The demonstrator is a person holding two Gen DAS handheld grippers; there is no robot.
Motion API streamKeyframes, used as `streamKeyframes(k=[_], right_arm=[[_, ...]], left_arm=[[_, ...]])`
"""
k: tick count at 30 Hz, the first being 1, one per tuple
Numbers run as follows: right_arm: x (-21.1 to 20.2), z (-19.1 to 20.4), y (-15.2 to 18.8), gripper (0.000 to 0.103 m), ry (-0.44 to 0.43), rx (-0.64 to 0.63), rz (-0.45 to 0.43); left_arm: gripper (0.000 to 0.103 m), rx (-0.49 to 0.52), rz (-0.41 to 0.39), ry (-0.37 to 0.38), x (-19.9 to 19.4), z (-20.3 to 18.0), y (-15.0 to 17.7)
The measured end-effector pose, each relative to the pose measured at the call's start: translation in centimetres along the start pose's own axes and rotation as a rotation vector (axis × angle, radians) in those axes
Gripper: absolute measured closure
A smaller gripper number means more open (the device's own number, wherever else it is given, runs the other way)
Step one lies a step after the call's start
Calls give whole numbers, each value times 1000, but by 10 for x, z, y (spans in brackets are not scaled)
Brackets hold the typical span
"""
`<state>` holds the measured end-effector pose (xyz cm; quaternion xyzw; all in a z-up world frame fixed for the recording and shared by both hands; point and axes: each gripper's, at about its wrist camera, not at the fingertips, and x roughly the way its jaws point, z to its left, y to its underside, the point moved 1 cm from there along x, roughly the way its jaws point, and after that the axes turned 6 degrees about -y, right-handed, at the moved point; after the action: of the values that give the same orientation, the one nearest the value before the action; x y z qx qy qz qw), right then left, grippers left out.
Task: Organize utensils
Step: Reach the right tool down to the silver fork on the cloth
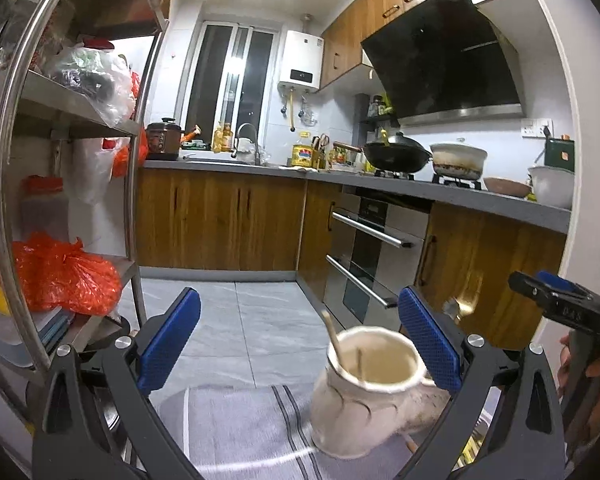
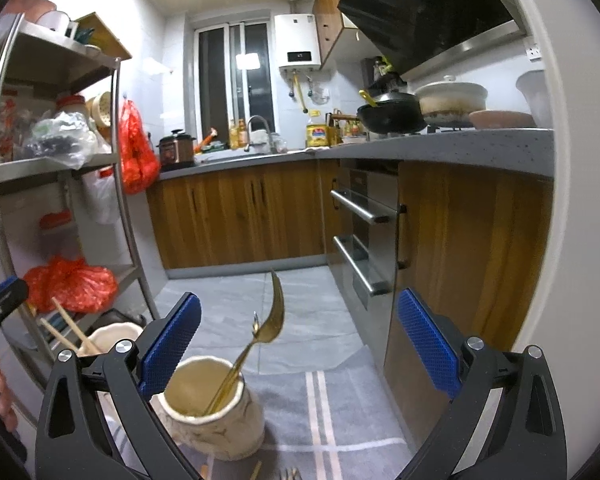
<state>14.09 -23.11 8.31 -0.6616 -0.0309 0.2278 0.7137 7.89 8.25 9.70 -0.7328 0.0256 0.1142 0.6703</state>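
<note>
In the left wrist view a white ceramic holder (image 1: 360,416) stands on a grey striped cloth (image 1: 240,432), with wooden chopsticks (image 1: 332,334) leaning inside it. My left gripper (image 1: 300,312) is open just above and behind it, the holder low between the fingers and nothing gripped. In the right wrist view a second white holder (image 2: 220,416) holds a gold spoon (image 2: 276,312) and a gold fork. My right gripper (image 2: 300,312) is open above it and holds nothing. The chopstick holder (image 2: 114,334) shows further left with its chopsticks (image 2: 70,326).
A steel shelf rack (image 1: 16,160) with red plastic bags (image 1: 64,272) stands to the left. Wooden cabinets (image 2: 472,240) and an oven (image 1: 364,256) run along the right under a grey counter. More utensil tips (image 2: 288,474) lie on the cloth (image 2: 340,420) at the bottom edge.
</note>
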Motion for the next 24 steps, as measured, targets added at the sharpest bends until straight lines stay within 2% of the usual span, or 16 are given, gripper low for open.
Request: streamKeyframes(k=[9, 20, 24], right_arm=[[-21, -12, 26, 5, -5, -5, 80], [-21, -11, 78, 5, -5, -35, 290], [-17, -9, 93, 5, -19, -61, 367]], left_arm=[[5, 33, 112, 69, -21, -29, 32], [6, 54, 279, 102, -24, -62, 80], [5, 87, 299, 104, -23, -71, 90]])
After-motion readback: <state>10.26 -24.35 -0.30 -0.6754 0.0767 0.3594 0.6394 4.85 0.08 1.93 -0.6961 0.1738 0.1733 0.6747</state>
